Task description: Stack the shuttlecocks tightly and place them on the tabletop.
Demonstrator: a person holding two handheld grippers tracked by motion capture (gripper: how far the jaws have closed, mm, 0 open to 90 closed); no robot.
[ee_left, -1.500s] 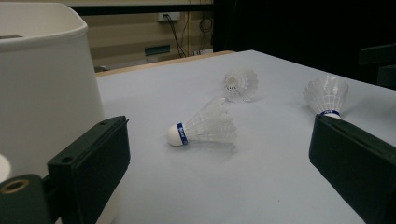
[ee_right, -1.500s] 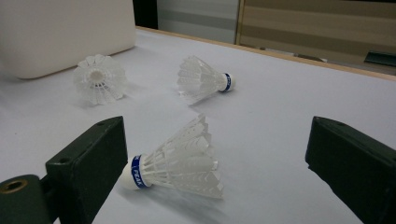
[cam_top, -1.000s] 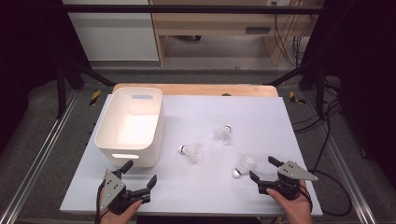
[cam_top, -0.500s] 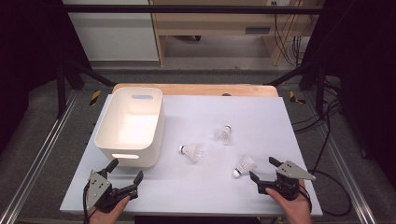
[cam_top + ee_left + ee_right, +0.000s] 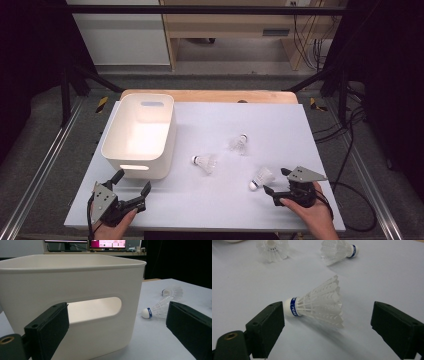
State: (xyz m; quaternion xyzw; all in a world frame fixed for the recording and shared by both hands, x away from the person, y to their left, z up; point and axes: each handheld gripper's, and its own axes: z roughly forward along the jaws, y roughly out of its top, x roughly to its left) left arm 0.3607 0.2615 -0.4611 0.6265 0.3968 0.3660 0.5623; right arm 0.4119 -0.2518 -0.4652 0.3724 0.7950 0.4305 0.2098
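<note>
White feathers of the nearest shuttlecock [image 5: 317, 305] lie on the table [image 5: 300, 125] between your right gripper's [image 5: 278, 183] spread jaws, probably lined up for grasping. Your left gripper [image 5: 131, 191] waits unclenched facing the bin [image 5: 165, 130].

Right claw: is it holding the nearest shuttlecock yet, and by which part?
Nothing is held. The right claw is open around the nearest shuttlecock, which lies on the table, cork end beside one jaw, neither jaw closed on it.
</note>
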